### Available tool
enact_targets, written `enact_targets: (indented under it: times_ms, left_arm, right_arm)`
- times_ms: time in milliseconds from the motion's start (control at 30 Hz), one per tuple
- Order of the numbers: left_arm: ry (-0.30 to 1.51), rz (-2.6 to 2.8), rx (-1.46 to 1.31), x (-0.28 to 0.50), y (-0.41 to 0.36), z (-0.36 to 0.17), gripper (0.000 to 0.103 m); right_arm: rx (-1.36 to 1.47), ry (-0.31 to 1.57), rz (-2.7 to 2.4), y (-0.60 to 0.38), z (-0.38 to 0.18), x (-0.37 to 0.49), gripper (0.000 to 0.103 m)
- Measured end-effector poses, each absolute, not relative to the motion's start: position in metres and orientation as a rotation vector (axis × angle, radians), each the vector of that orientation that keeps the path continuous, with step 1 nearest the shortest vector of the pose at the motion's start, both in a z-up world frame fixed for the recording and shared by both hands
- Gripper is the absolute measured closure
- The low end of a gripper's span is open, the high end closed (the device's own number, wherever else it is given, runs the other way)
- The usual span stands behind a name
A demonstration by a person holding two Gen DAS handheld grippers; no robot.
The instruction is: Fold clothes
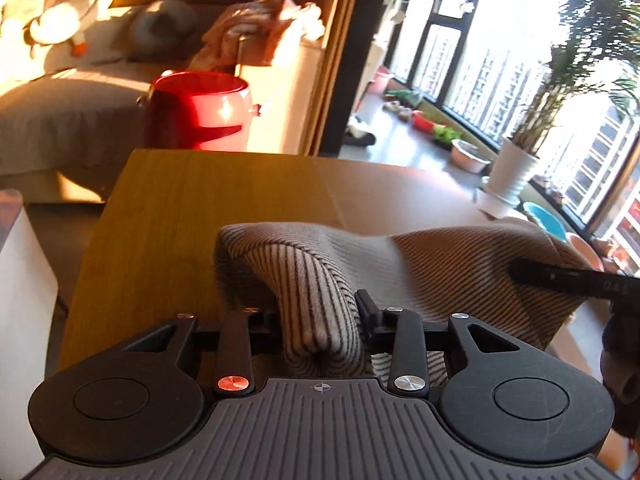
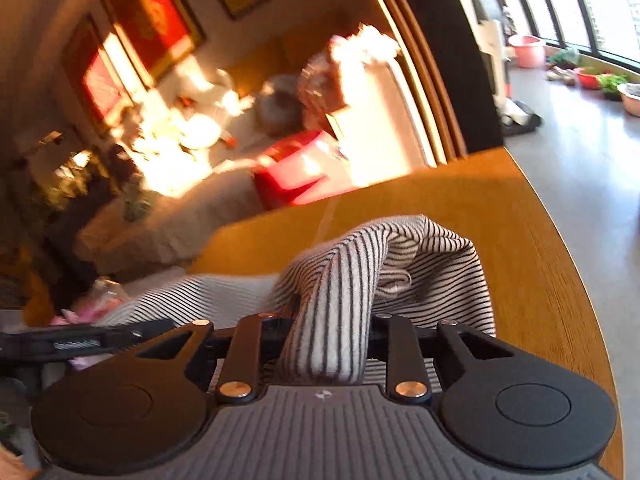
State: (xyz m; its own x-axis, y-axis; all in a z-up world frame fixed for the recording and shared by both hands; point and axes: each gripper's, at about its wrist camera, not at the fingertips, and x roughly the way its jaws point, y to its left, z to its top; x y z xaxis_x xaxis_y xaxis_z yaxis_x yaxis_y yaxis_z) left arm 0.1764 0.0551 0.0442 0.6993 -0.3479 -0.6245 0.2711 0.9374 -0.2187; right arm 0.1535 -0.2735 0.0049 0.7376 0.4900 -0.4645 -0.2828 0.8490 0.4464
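Your left gripper [image 1: 320,312] is clamped on a bunched fold of the striped garment [image 1: 440,264]; the cloth fills the narrow gap between its 2 fingers and bulges up in a rounded hump in front of them. Your right gripper [image 2: 332,320] is likewise pinched on another thick fold of the same garment [image 2: 432,264], which rises between its fingers and drapes off to the right.

The garment lies on the wooden table [image 1: 192,208], near the edge closest to you, stretched between the 2 grippers. In the left wrist view it runs off to the right, where the dark tip of your other gripper [image 1: 568,276] lies against it. In the right wrist view the cloth spreads flat to the left, with the left gripper's black body [image 2: 76,340] beside it at the picture's edge.

Beyond the table stands a red stool [image 1: 200,108], just beside a sofa [image 1: 60,104] with a white plush toy [image 1: 60,12] and a heap of clothes [image 1: 256,28] on it. A potted plant [image 1: 516,168] stands by the windows to the right.
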Motion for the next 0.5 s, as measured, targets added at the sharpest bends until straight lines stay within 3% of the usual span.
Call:
enact_targets:
  times_ms: [200, 267, 333, 500]
  left_arm:
    - [0.745, -0.33, -0.044, 0.145, 0.049, 0.021, 0.057]
    - [0.768, -0.299, -0.028, 0.148, 0.049, 0.003, 0.051]
    - [0.766, -0.278, -0.019, 0.148, 0.05, -0.009, 0.045]
    - [0.758, -0.272, -0.005, 0.143, 0.049, -0.003, 0.045]
  right_arm:
    - [0.273, 0.659, 0.373, -0.281, -0.017, 0.126, 0.077]
    - [0.215, 0.695, 0.325, -0.281, -0.037, 0.13, 0.059]
    - [0.209, 0.696, 0.312, -0.282, -0.041, 0.131, 0.057]
    - [0.154, 0.661, 0.266, -0.282, -0.029, 0.127, 0.04]
